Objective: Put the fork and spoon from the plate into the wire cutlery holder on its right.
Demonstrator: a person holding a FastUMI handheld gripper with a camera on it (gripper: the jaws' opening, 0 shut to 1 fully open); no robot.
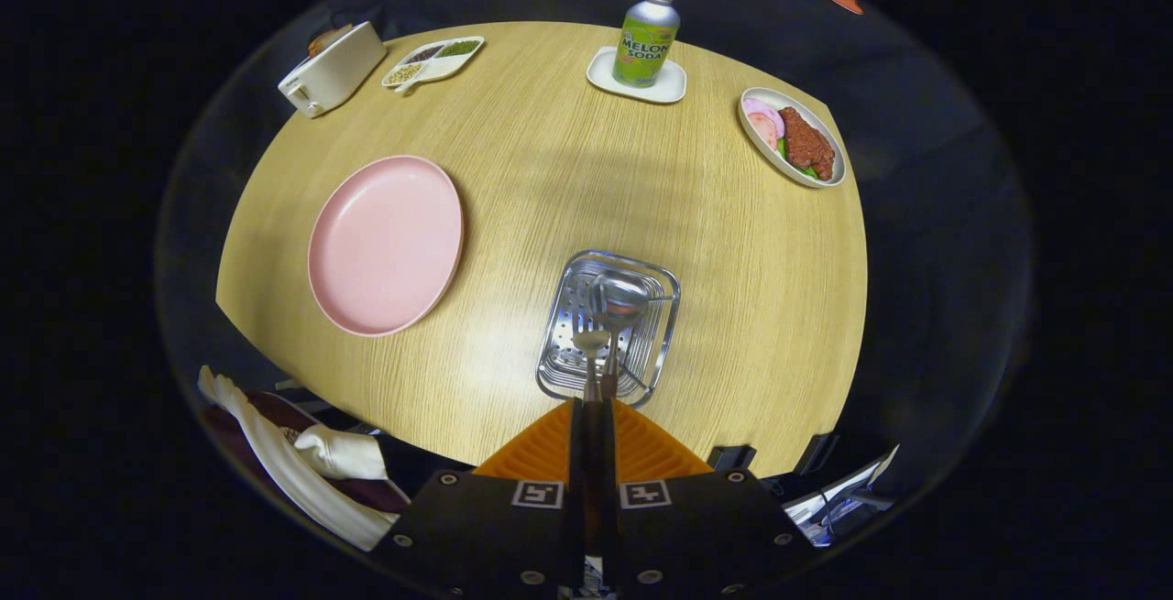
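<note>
Gripper [593, 412]: fingers pressed almost fully together, only a thin slit between them, clamped on the handles of both utensils, which ran out from the tips toward 12 o'clock.

Fork [587, 341]: handle held between the fingers, tines pointing toward 12 o'clock, head over the wire cutlery holder. Whether it touched the holder's floor could not be told.

Spoon [621, 300]: handle held alongside the fork's, to its 3 o'clock side; bowl lay beyond the fork's head, over the middle of the holder.

Wire cutlery holder [664, 307]: shiny metal, rectangular with rounded corners, perforated floor and wire sides; stood on the table just ahead of the fingers.

Pink plate [385, 245]: round, bare of cutlery; sat at 9 o'clock of the holder, well apart from it.

Table [541, 160]: light wood grain surface bearing every item listed.

Soda bottle [646, 39]: green, metal-capped, upright on a small white tray [668, 88]; at 12 o'clock of the holder, near the table's far edge.

Oval dish [768, 144]: white, holding slices of food; at 1 o'clock of the holder, by the table's far right edge.

Divided dish [434, 61]: white, compartments with assorted small foods; at 11 o'clock, far side of the table.

Toaster [332, 69]: white, just beside the divided dish at its 9 o'clock.

White cloth [302, 467]: lay off the table, at 9 o'clock of the gripper.
</note>
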